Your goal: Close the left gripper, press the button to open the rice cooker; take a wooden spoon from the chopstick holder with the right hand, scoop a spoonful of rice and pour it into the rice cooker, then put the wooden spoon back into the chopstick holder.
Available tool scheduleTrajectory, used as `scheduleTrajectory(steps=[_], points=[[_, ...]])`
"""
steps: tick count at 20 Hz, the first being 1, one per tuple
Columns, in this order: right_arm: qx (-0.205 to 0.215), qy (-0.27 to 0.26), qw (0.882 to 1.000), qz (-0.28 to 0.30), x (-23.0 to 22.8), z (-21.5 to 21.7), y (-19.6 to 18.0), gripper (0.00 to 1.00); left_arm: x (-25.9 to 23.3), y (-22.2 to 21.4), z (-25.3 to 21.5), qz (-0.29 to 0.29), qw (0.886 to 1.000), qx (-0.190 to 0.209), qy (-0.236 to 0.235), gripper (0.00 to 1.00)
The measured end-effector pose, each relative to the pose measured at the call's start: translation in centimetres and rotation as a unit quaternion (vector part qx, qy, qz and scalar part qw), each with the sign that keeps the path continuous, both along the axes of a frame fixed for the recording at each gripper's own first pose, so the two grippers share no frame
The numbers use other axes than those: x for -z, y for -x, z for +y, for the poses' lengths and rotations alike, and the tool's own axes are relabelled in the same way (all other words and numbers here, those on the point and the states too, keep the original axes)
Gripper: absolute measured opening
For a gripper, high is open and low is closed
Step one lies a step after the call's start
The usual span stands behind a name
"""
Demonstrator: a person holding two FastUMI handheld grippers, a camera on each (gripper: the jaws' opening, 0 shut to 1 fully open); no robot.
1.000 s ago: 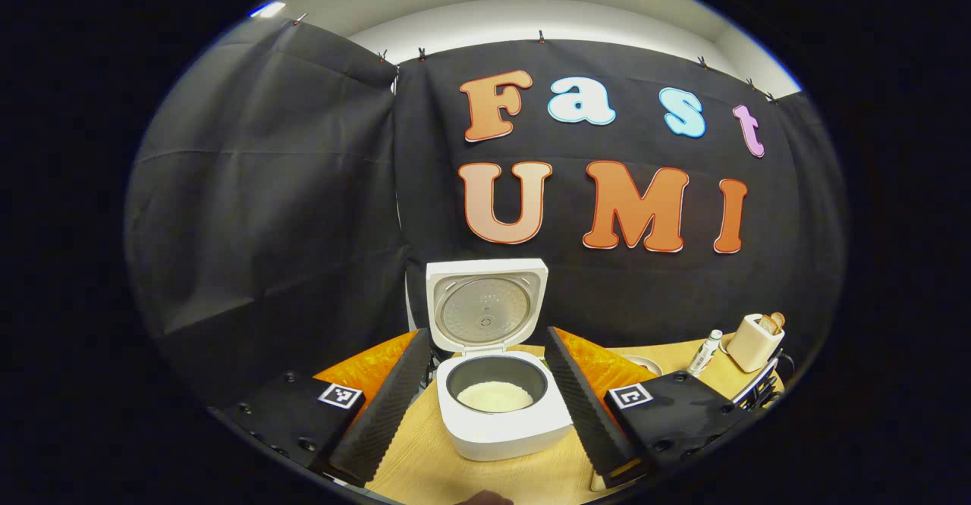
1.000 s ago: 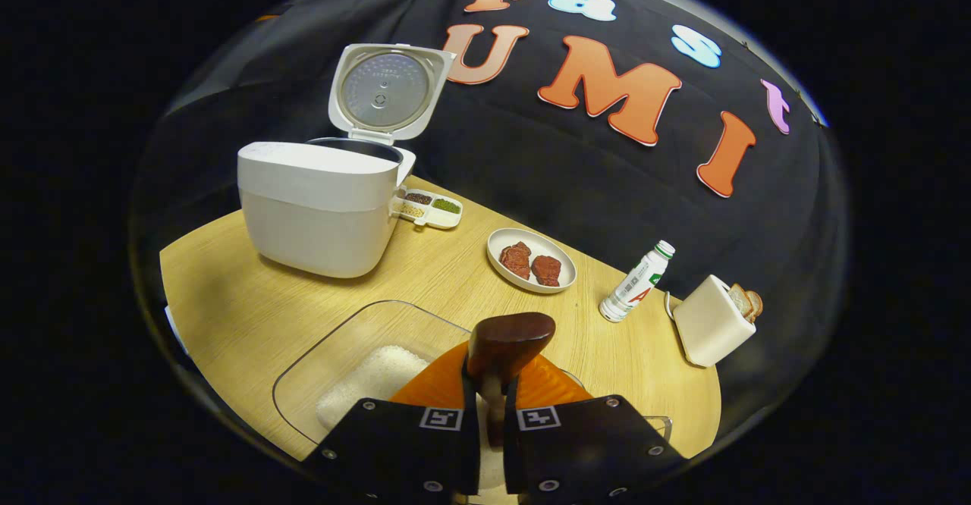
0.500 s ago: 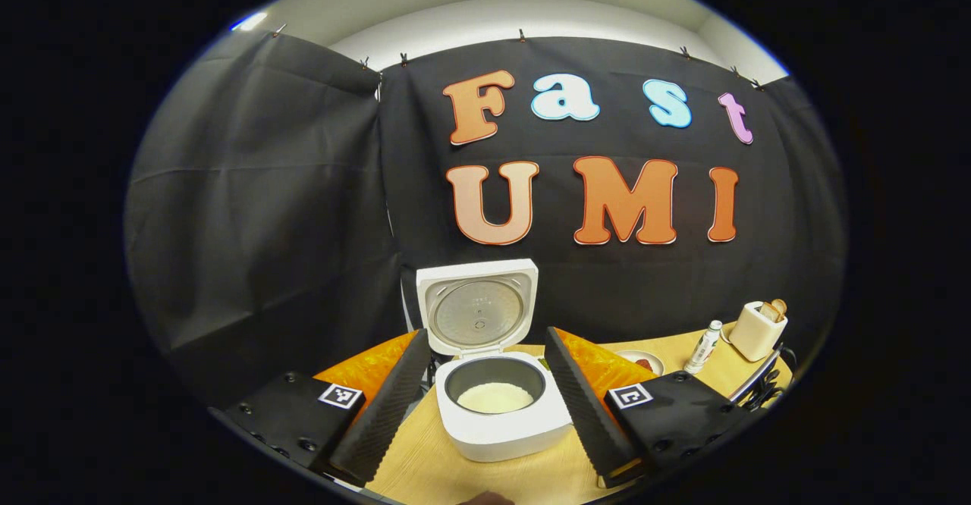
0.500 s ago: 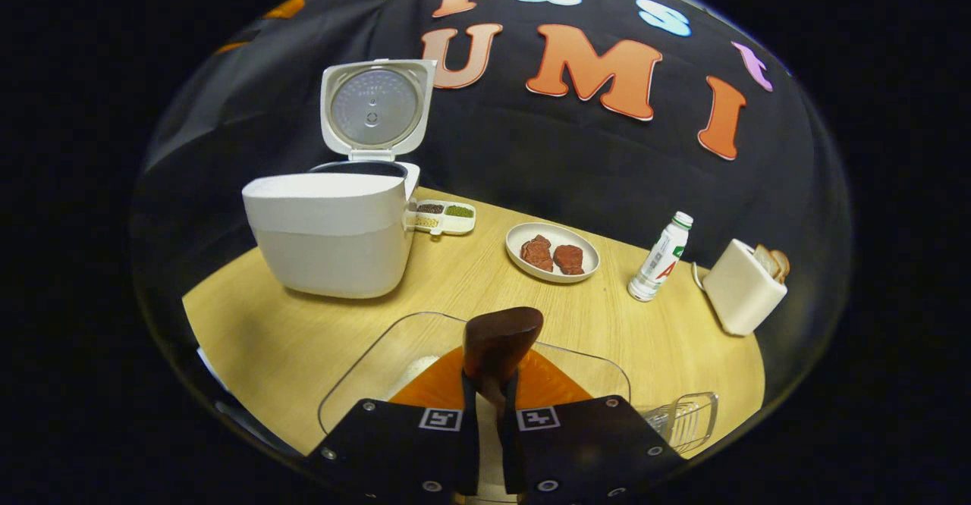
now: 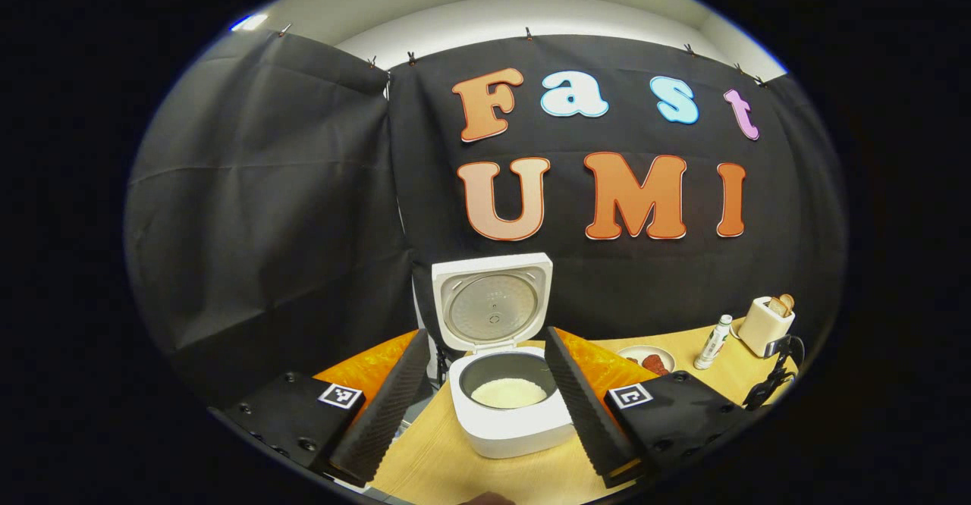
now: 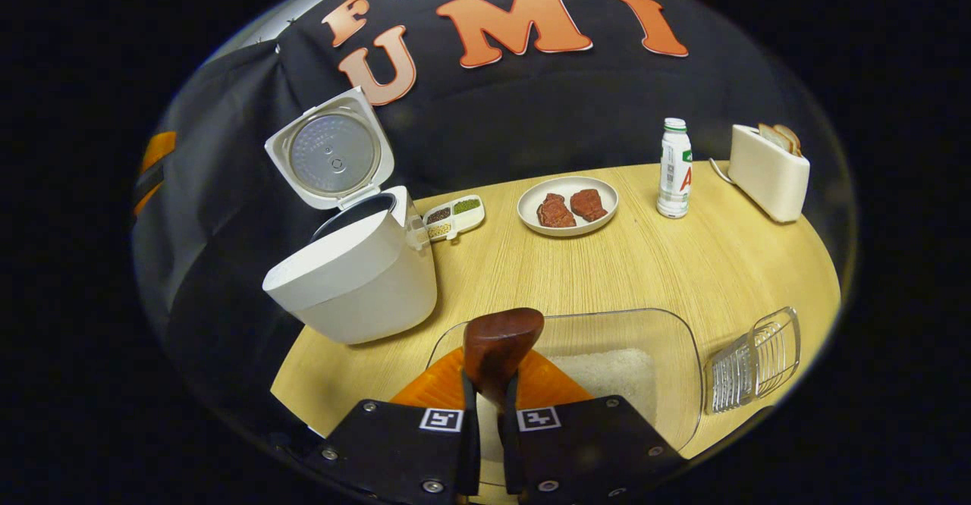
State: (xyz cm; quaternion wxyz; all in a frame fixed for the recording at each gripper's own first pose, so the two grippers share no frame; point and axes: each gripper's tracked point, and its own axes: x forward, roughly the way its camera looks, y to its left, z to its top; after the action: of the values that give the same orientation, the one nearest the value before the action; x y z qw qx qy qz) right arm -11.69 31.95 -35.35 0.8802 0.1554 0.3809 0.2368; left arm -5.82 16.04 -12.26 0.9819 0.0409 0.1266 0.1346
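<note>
Left gripper view: the left hand-held gripper (image 5: 485, 399) has its fingers spread wide, holding nothing, and the rice cooker (image 5: 510, 406) sits on the surface (image 5: 432, 459) between them, lid (image 5: 493, 300) up and a pale layer of rice (image 5: 508, 393) in the pot. Compared with half a second back the cooker has slid a little to the right in this view and the toaster (image 5: 768, 323) far right of it looks smaller, so this hand has only drifted slightly; its part, the opening, looks done.

Right gripper view: the right hand-held gripper (image 6: 489, 444) is clamped on the handle of the wooden spoon (image 6: 501, 353), whose bowl rises just past the fingertips. The view has swung: the rice cooker (image 6: 356, 277) now leans at left, and right of it the clear rice tray (image 6: 675, 353) lies under the spoon, with the wire chopstick holder (image 6: 755, 361) coming fully into sight beyond the tray. I judge the pour is done and the hand is turning to return the spoon to the holder.
</note>
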Motion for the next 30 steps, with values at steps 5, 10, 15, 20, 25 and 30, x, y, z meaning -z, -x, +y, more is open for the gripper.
scheduleTrajectory(steps=[5, 10, 15, 20, 25, 30], points=[[0.027, -0.046, 0.997, 0.052, 0.4, -0.1, -0.2, 0.12, 0.4, 0.2, 1.2, 0.003, 1.000, -0.006, 0.000, 1.00], [0.055, -0.108, 0.986, 0.111, 0.7, 0.1, 0.0, 0.12, 0.5, 0.1, 1.2, 0.006, 1.000, 0.001, 0.000, 1.00], [0.094, -0.189, 0.964, 0.164, 0.8, -1.4, -0.7, 0.12, 1.2, -0.4, 0.9, 0.009, 1.000, 0.005, 0.004, 1.00], [0.138, -0.246, 0.941, 0.184, 0.6, -4.8, -1.8, 0.12, 1.4, -1.6, -0.1, 0.006, 1.000, 0.013, 0.009, 1.00], [0.174, -0.303, 0.918, 0.187, -1.3, -8.6, -3.7, 0.12, 1.3, -2.6, -1.6, 0.002, 1.000, 0.021, 0.010, 1.00], [0.211, -0.382, 0.878, 0.196, -4.4, -11.1, -6.1, 0.12, 1.1, -3.0, -3.0, -0.002, 1.000, 0.025, 0.013, 1.00]])
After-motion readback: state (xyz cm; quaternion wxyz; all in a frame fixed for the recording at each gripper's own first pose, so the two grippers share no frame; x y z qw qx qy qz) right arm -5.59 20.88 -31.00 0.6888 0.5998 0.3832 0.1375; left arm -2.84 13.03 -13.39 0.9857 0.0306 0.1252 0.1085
